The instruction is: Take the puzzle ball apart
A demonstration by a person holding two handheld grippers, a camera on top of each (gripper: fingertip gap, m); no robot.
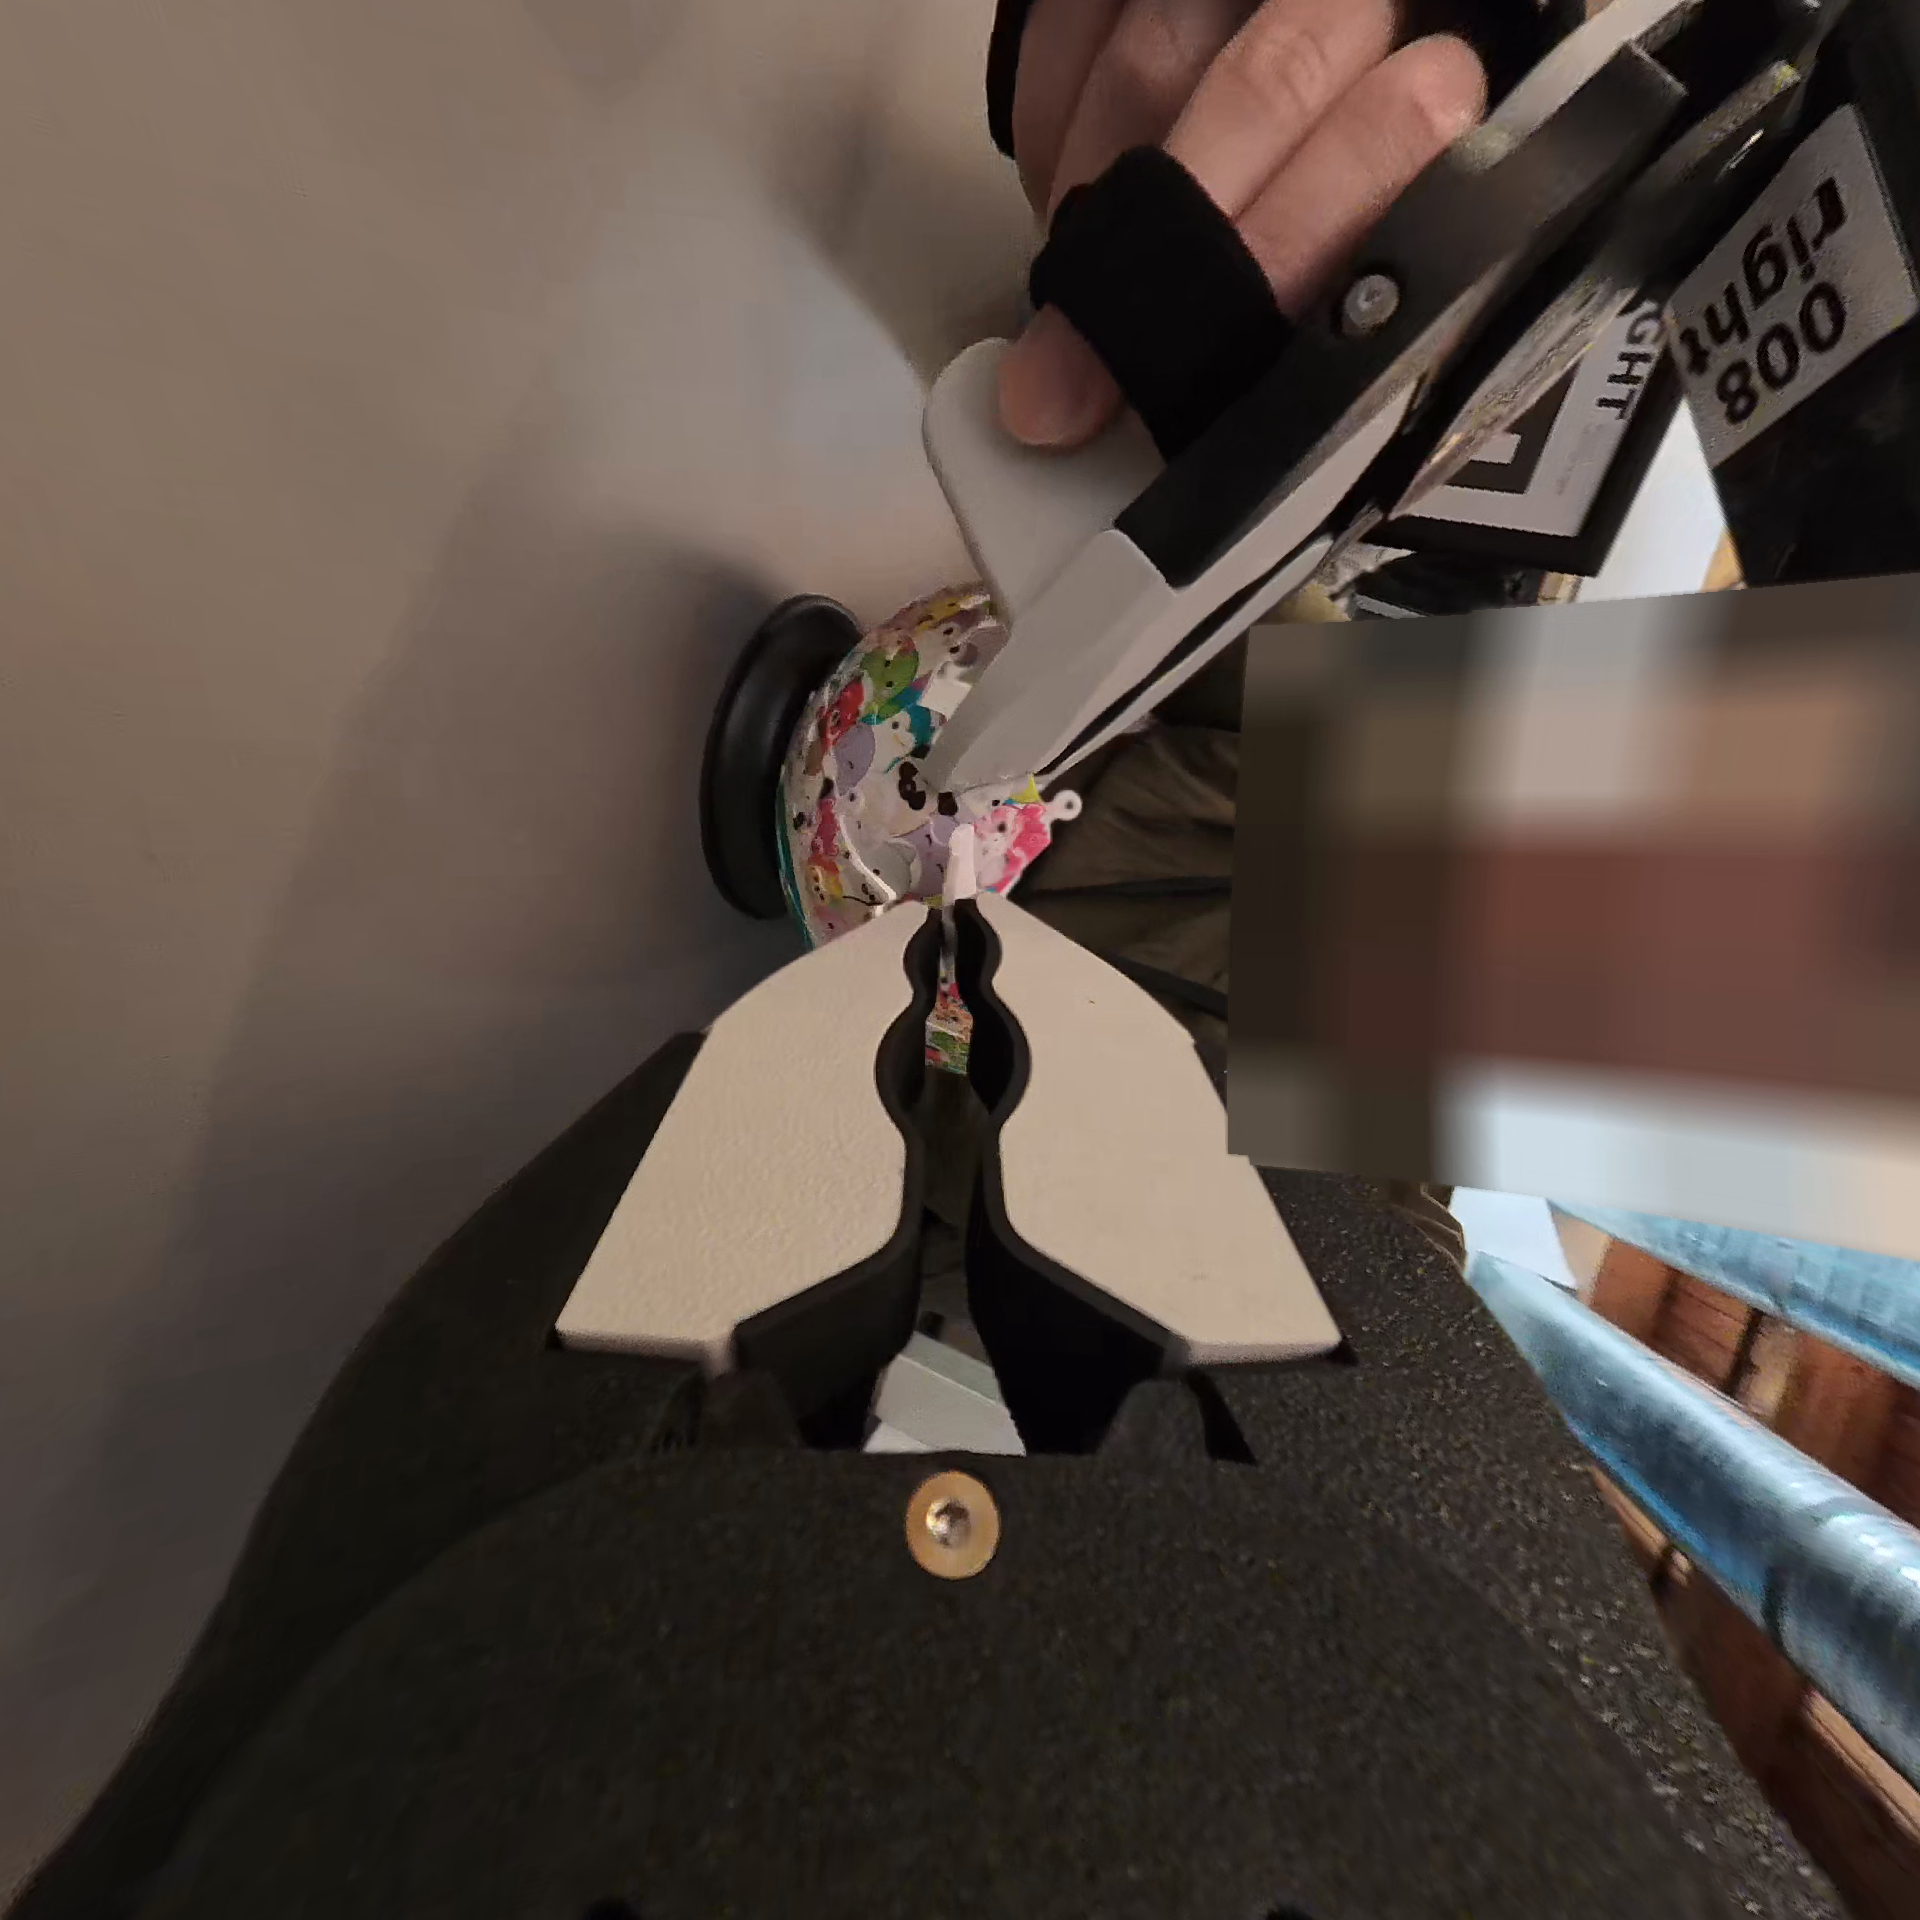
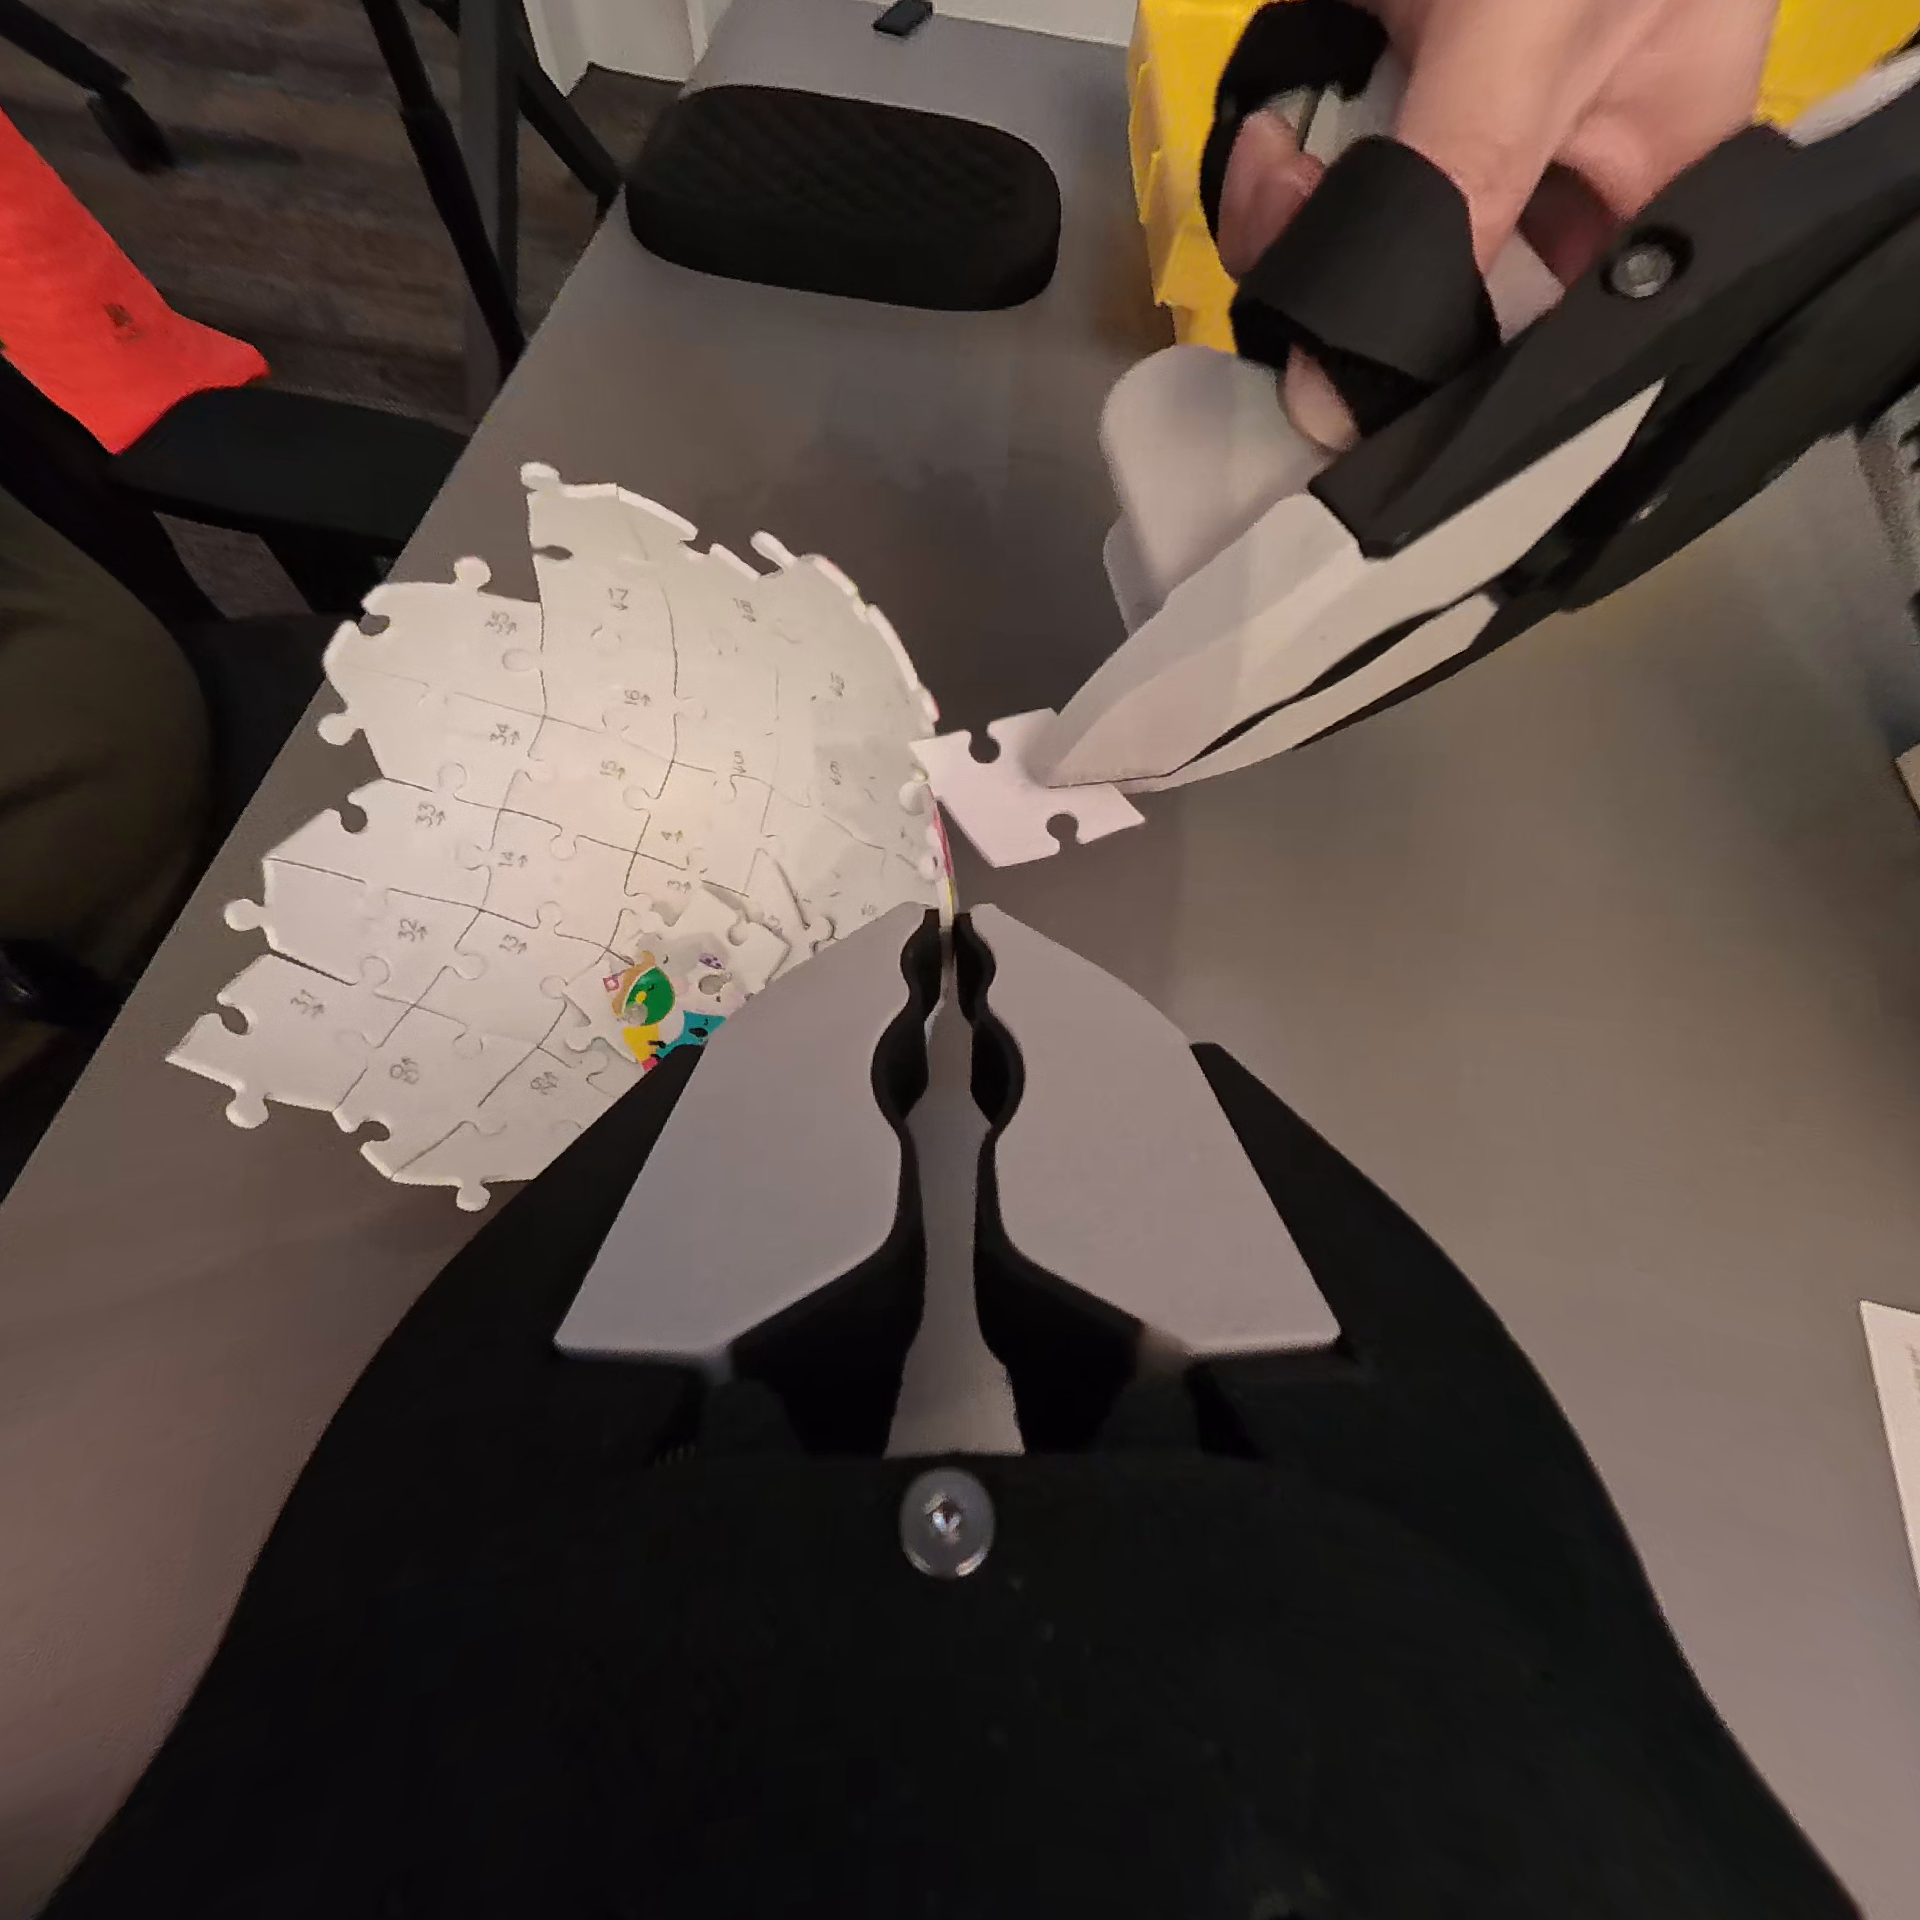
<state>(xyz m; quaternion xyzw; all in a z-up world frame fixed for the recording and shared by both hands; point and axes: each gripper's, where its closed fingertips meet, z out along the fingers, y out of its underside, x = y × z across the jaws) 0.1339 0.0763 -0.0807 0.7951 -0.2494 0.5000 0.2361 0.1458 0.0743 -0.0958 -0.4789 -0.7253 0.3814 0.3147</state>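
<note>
left gripper [image 2: 1049, 774] is clamped on one white-backed piece [image 2: 997, 821] touching the rim of the half-dismantled puzzle ball [image 2: 540, 831], near a long edge of the table [image 2: 1351, 1039]; right gripper [image 2: 951, 916] pinches that rim, bracing it. next likely needs a steady outward pull

Your near grey-and-black gripper [image 2: 951, 920] covers the lower right of the open white puzzle-ball shell [image 2: 540, 831], so the pinched rim is barely seen; the far gripper [image 2: 1049, 774] hides part of the loose white puzzle piece [image 2: 997, 805]. In the left wrist view your gripper [image 1: 951, 914] hides the colourful shell's [image 1: 883, 769] lower edge, and the black ring stand [image 1: 753, 758] is half behind the shell. The yellow bin [image 2: 1174, 156] and red cloth [image 2: 94, 291] are cut off by frame edges.
</note>
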